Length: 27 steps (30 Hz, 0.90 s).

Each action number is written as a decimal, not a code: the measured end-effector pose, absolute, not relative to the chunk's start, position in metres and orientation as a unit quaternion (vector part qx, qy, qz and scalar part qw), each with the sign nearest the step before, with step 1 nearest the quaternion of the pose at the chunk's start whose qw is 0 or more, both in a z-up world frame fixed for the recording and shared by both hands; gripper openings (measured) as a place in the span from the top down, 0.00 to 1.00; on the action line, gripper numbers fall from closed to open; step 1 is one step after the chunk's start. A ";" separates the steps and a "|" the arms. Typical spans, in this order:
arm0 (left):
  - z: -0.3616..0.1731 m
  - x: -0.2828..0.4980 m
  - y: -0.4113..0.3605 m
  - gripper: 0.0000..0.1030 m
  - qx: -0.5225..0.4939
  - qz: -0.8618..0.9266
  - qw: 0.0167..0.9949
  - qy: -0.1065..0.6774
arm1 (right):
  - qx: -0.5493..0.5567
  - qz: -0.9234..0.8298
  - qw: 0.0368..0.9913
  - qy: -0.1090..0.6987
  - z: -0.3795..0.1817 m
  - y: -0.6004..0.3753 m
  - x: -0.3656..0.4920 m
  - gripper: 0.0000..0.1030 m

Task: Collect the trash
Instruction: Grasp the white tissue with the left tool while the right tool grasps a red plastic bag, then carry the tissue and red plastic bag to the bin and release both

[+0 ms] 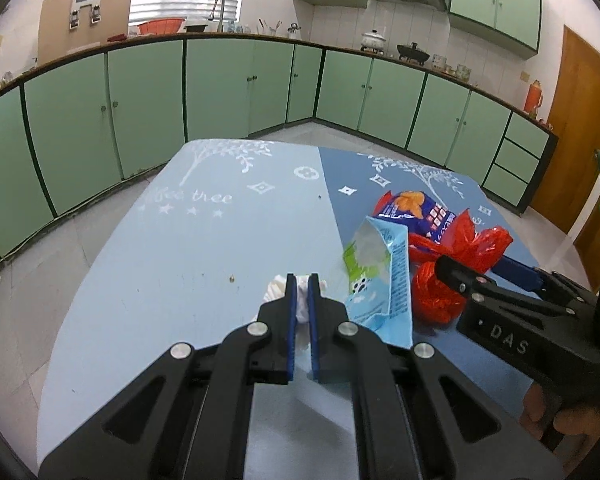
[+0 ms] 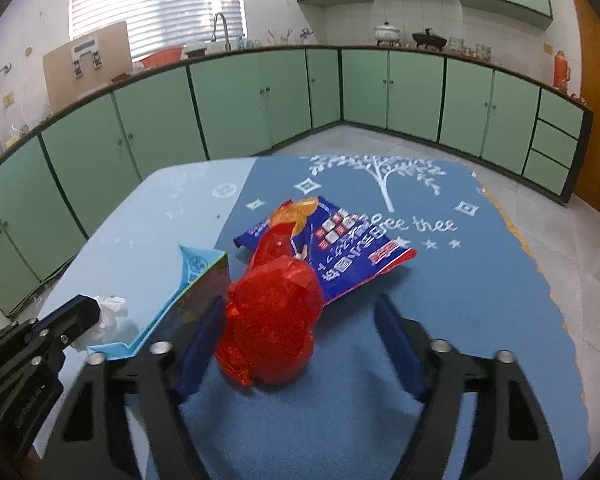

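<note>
Behind, green cabinets [image 1: 220, 80] ring the blue table [image 1: 160, 280].

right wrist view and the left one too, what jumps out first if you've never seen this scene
The crumpled red plastic bag grabs the eye first, sitting on the blue table mat between the wide-open fingers of the right gripper. Behind it lies a dark blue snack wrapper. To the left, the left gripper is pinched shut on a white tissue wad, beside a light blue packet.

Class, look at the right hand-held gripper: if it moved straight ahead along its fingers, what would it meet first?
The red plastic bag, lying between the open fingers of the right hand-held gripper; the dark blue snack wrapper is probably next.
</note>
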<state>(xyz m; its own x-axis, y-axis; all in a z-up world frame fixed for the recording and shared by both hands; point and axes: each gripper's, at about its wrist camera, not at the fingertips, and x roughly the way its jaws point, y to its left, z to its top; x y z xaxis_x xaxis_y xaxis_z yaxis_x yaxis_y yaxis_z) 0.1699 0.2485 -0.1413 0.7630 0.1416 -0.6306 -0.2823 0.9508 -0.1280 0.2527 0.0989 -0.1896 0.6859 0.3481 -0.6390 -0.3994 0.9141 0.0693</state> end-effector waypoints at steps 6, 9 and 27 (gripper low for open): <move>-0.138 0.167 0.245 0.96 -0.104 0.113 0.934 0.323 | -0.051 0.237 0.908 0.341 -0.190 0.104 0.248 0.75; -0.131 0.165 0.244 0.96 -0.103 0.112 0.936 0.317 | -0.046 0.246 0.909 0.333 -0.182 0.099 0.241 0.78; -0.089 0.160 0.120 0.96 -0.071 -0.006 0.956 0.283 | 0.004 0.169 0.945 0.280 -0.117 -0.040 0.186 0.79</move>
<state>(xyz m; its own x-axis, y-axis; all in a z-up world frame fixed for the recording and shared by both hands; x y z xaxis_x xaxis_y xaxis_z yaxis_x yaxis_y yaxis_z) 0.1603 0.1204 -0.0885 0.8396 -0.0510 -0.5408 -0.0297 0.9898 -0.1395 0.1856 -0.0401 -0.1174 0.7865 0.3215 -0.5272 -0.3166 0.9430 0.1028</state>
